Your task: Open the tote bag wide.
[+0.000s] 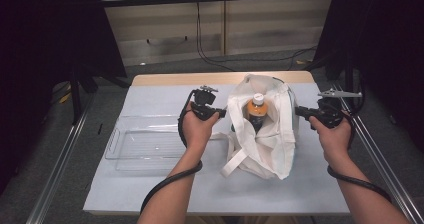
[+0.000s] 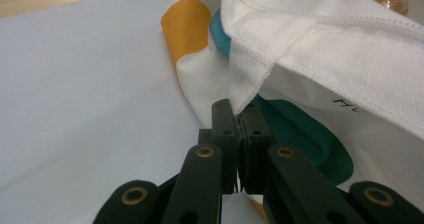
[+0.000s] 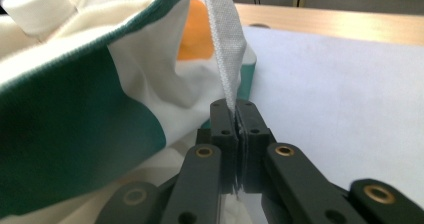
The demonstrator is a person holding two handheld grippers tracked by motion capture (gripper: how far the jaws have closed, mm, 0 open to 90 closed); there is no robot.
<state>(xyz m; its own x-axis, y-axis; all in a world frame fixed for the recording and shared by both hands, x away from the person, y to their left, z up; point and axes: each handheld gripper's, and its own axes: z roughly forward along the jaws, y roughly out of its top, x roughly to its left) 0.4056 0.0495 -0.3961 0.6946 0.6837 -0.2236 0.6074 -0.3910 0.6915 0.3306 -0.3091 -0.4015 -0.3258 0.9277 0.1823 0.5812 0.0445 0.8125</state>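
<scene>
White fabric bag pinched on both sides

White cloth is what we see at the middle of the counter [image 1: 310,194]: a tote bag [image 1: 260,139] with a bottle [image 1: 256,111] standing upright inside. At the bag's 9 o'clock side our left gripper [image 2: 241,113] has its jaws closed on the woven rim. At 3 o'clock our right gripper [image 3: 235,109] has its jaws closed on a strap [image 3: 225,49]. A clear plastic tray [image 1: 145,144] lies at 9 o'clock, beyond the left hand [image 1: 197,129].

Wooden table [image 1: 165,78] under pale sheet [image 1: 150,96]; grey floor [image 1: 45,144], black curtains [image 1: 45,29] either side, cables [image 1: 210,54] along panelled back wall [image 1: 165,14].
</scene>
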